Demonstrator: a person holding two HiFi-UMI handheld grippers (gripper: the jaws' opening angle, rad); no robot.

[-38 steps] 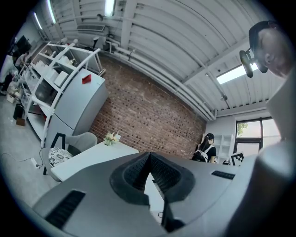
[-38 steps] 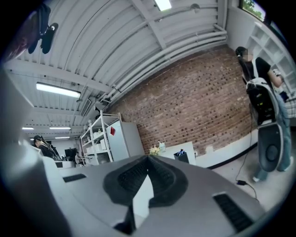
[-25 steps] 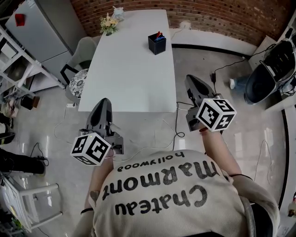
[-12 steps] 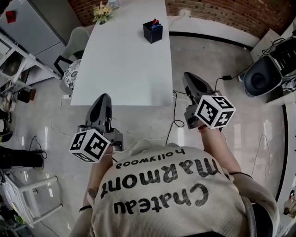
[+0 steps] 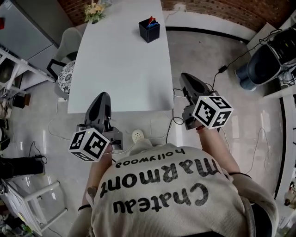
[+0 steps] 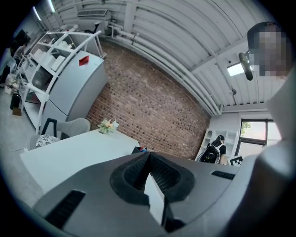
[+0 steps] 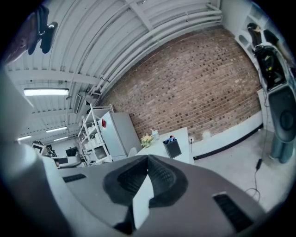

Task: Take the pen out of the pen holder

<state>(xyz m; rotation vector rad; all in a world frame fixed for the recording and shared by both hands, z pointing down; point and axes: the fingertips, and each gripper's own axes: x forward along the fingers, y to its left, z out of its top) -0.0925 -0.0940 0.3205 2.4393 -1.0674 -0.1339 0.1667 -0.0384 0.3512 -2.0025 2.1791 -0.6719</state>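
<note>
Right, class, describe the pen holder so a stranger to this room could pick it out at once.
Find the long white table running toward the brick wall. Near its far end, by the right edge, stands the pen holder. It is a small dark square box with red and blue tips poking out, unlike the pale flowers at the far left corner.

Bright, even light; fisheye-warped edges

Pen holder (image 5: pixel 149 31) — on table (image 5: pixel 115 69), far end
</note>
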